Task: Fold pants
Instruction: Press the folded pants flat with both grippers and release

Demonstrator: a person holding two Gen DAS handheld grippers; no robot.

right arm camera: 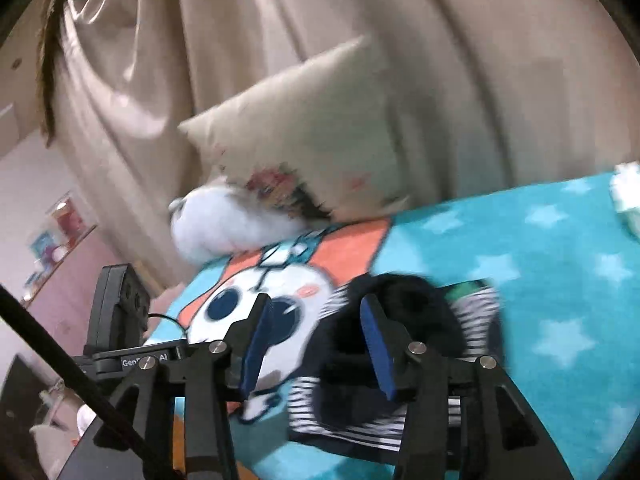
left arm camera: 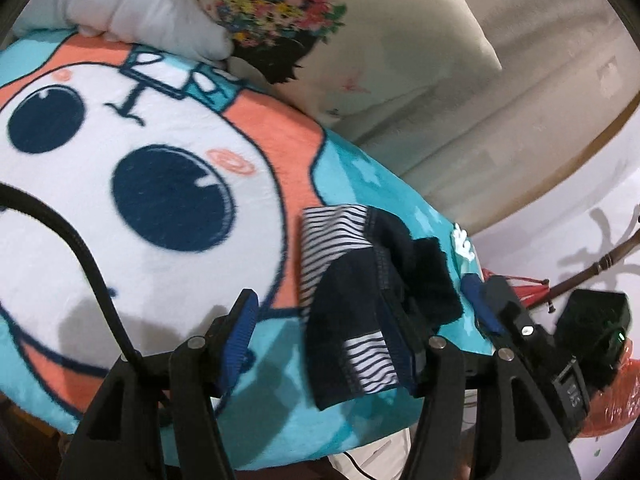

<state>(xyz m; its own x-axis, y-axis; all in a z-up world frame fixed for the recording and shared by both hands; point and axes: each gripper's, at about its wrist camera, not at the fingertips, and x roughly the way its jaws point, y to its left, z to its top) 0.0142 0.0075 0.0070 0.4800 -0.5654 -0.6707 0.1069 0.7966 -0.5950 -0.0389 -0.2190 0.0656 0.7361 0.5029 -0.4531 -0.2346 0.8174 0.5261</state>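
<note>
Navy-and-striped pants (left arm camera: 360,292) lie bunched on the turquoise cartoon blanket (left arm camera: 160,208), near its right edge; in our left wrist view the left gripper (left arm camera: 320,336) has its jaws spread wide, the right blue pad against the cloth, nothing clamped; in our right wrist view the right gripper (right arm camera: 316,344) is likewise agape above the blurred pants (right arm camera: 400,352); farther off a beige pillow (right arm camera: 312,128) leans against the curtain (right arm camera: 440,40).

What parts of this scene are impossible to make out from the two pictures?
- Pants, right wrist view: motion blur smears their folds, and the right gripper covers part.
- Pants' right edge, left wrist view: hidden behind the left gripper finger.
- Blanket: cut off by the frame edge.
</note>
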